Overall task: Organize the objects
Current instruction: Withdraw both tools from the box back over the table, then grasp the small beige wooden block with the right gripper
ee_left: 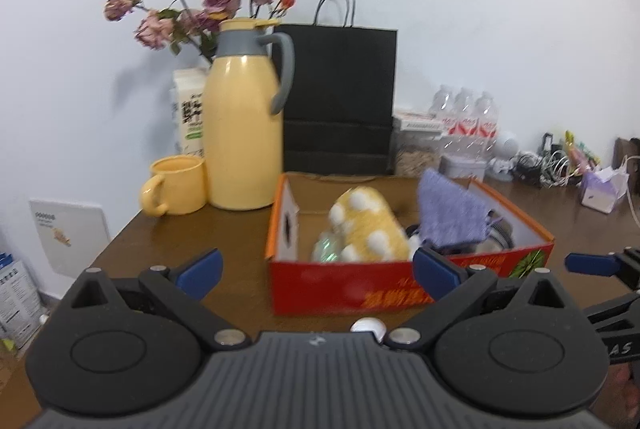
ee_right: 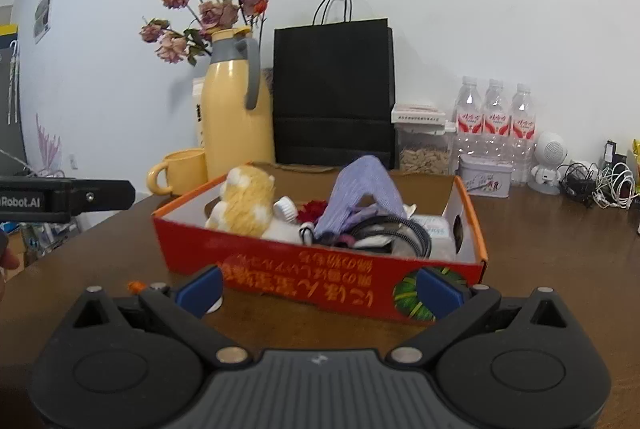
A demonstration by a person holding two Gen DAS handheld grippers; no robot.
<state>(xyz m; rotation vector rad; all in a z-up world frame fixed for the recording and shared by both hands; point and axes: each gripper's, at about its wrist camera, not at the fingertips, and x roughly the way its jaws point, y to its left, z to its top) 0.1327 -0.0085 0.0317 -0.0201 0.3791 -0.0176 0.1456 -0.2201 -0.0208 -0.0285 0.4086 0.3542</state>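
The brown tabletop (ee_right: 540, 249) stretches ahead of my fingers. On it, just beyond my fingers, stands the red box (ee_right: 320, 269), filled with a yellow plush toy (ee_right: 248, 205), a purple cloth (ee_right: 360, 189) and a black cable (ee_right: 400, 229). My left gripper (ee_left: 316, 269) and my right gripper (ee_right: 320, 287) are both spread wide and hold nothing. A small white ball (ee_left: 368, 326) lies between my left fingers, close to their base.

Three water bottles (ee_right: 495, 117), one mug (ee_right: 180, 171), one jug (ee_right: 236, 109).
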